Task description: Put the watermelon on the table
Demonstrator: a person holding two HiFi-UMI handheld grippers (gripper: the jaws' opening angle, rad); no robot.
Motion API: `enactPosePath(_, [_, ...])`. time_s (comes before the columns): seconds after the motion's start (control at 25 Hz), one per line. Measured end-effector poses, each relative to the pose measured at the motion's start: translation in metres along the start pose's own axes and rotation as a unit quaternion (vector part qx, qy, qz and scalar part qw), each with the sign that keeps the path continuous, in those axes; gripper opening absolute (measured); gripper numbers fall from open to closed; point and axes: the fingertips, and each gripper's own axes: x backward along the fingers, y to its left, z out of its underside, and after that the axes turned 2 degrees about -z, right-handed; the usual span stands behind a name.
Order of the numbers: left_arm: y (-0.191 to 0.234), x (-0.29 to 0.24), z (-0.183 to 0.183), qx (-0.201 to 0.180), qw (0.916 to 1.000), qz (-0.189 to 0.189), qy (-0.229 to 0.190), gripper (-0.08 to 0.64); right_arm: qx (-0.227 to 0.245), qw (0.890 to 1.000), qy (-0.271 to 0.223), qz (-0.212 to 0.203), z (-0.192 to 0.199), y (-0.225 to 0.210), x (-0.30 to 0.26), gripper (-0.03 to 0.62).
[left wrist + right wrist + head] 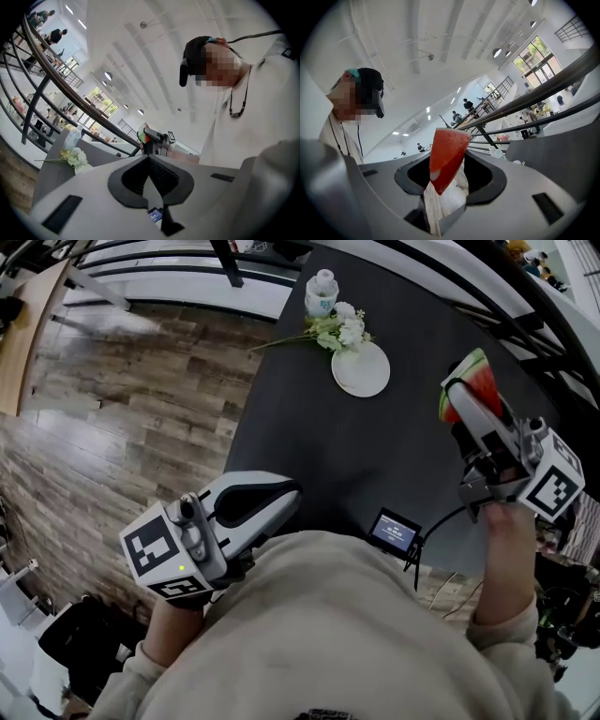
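The right gripper [451, 164] is pressing its jaws onto the watermelon [446, 154], a red wedge standing upright between the pads with its point hanging down. They are standing fairly wide apart, as far as the wedge's thickness forces them. That view is showing only the red flesh, and a strip of wooden floor [440, 206] is showing through the gap beneath the wedge. The head view is adding the green rind on the wedge's upper edge. There the watermelon is sitting in the air over the right side of the dark counter [309, 427], not resting on it.

The left gripper [149, 158] is holding its jaws together, tips touching, with nothing between them. In the head view it is hovering at the counter's near left edge, close to the person's chest.

Only the head view is taking in the whole counter. A white plate [361, 369] is lying toward the far end, and a sprig of pale flowers [339, 331] is overlapping the plate's far rim. A small bottle [321, 293] is standing just behind the flowers, and a little device with a lit screen [394, 531] is sitting at the near edge.

The left gripper view is looking across the counter, catching the right gripper and its wedge from the side, above the counter's surface. Both gripper views are showing dark railings [525, 101] and a bright hall beyond.
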Motion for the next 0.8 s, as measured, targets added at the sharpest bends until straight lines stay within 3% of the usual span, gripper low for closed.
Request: enactPosePath(0.8, [0.024, 0.015, 0.009, 0.03, 0.9993, -0.014, 0.02, 0.002, -0.009, 0.998, 0.061, 0.031, 0.031, -0.061, -0.054, 0.199])
